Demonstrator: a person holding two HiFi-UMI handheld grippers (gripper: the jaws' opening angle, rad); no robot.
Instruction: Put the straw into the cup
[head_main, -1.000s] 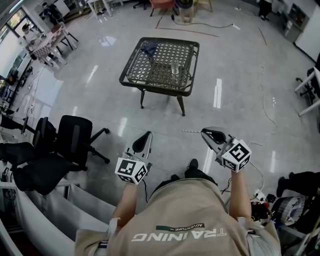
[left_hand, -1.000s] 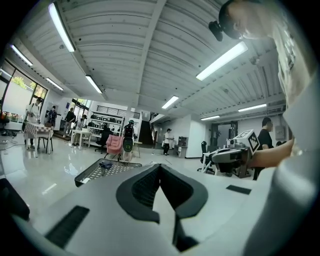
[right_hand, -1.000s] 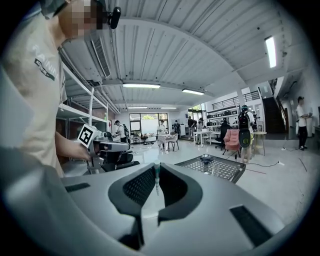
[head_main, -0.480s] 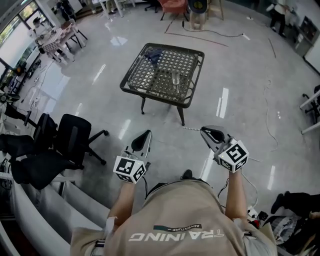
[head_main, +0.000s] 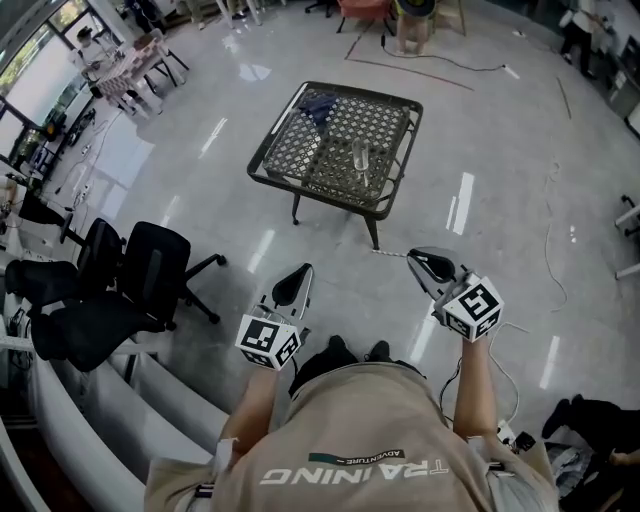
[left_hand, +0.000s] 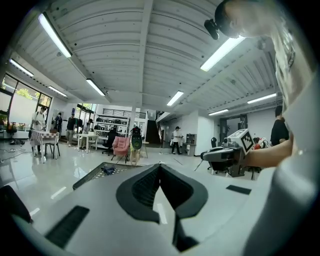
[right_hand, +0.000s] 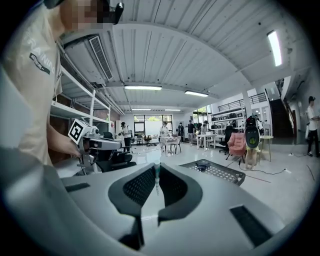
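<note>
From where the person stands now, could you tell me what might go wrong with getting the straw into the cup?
1. The right gripper pinches the thin straw only at its jaw tips, so the straw may slip or swing out of line.
2. The cup is clear and narrow, and stands on the open lattice top of the table; a missed poke could tip it.

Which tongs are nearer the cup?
Right. The right tongs, holding the straw, hang short of the table, right of the cup; the left tongs are farther back, left of it.
</note>
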